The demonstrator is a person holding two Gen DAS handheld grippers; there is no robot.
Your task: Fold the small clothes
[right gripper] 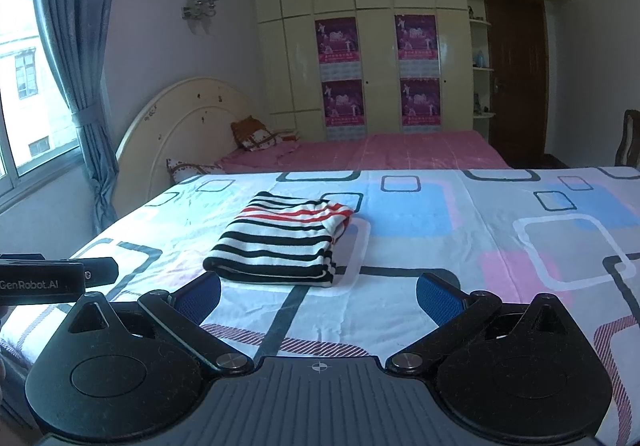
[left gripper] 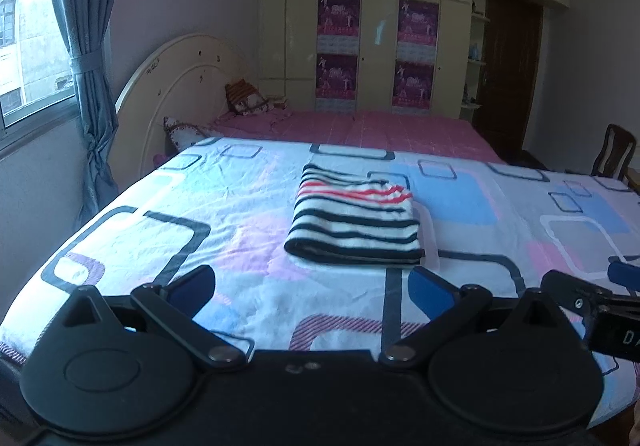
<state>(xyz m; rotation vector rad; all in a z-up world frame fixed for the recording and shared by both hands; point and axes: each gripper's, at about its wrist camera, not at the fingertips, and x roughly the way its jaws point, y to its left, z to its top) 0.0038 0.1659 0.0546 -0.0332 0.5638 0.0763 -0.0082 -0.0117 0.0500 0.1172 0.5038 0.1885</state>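
Observation:
A small striped garment (left gripper: 356, 220), white with black and a few red stripes, lies folded into a neat rectangle on the patterned bed sheet (left gripper: 224, 206). It also shows in the right wrist view (right gripper: 284, 240). My left gripper (left gripper: 314, 286) is open and empty, held back a little from the garment's near edge. My right gripper (right gripper: 319, 292) is open and empty, just short of the garment's near right corner. The right gripper's body shows at the right edge of the left wrist view (left gripper: 592, 306); the left gripper's body shows at the left edge of the right wrist view (right gripper: 52, 278).
The sheet covers a wide flat surface with its edge to the left (right gripper: 120, 222). Behind it stands a bed with a pink cover (left gripper: 380, 130), pillows (left gripper: 248, 98) and a cream headboard (left gripper: 176, 86). A window and curtain (left gripper: 88, 66) are at left, a wardrobe (left gripper: 380, 26) behind, a chair (left gripper: 614, 150) at right.

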